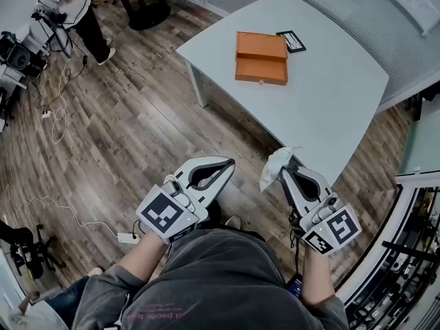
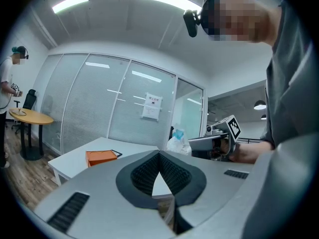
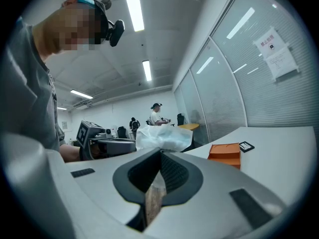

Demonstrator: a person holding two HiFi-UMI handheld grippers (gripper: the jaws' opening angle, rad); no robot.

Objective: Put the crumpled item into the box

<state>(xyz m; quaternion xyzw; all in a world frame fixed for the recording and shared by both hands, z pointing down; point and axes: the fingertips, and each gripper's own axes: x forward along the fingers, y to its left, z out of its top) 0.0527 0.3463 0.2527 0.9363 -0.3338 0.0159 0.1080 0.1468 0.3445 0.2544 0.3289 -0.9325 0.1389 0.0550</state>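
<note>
The right claw point(image 1: 283, 165) is closed on the white crumpled item point(image 1: 275, 168), pinching it at the very tips with most of the wad bulging beyond. That is a thin hold, and a quick swing could shake it loose onto the floor point(image 1: 124, 136). The orange box point(image 1: 261, 57) sits well apart on the desk point(image 1: 330, 95) and looks shut. The left claw point(image 1: 229, 162), closed on nothing, would likely have to open it first — otherwise the wad ends up on the lid.

Cannot read any wording outright. On white paper notice point(image 3: 276, 54), far glass wall point(image 3: 224, 83): red heading, too small to decipher. On near grey shirt point(image 1: 206, 280): faint pink print, blurred beyond reading.
</note>
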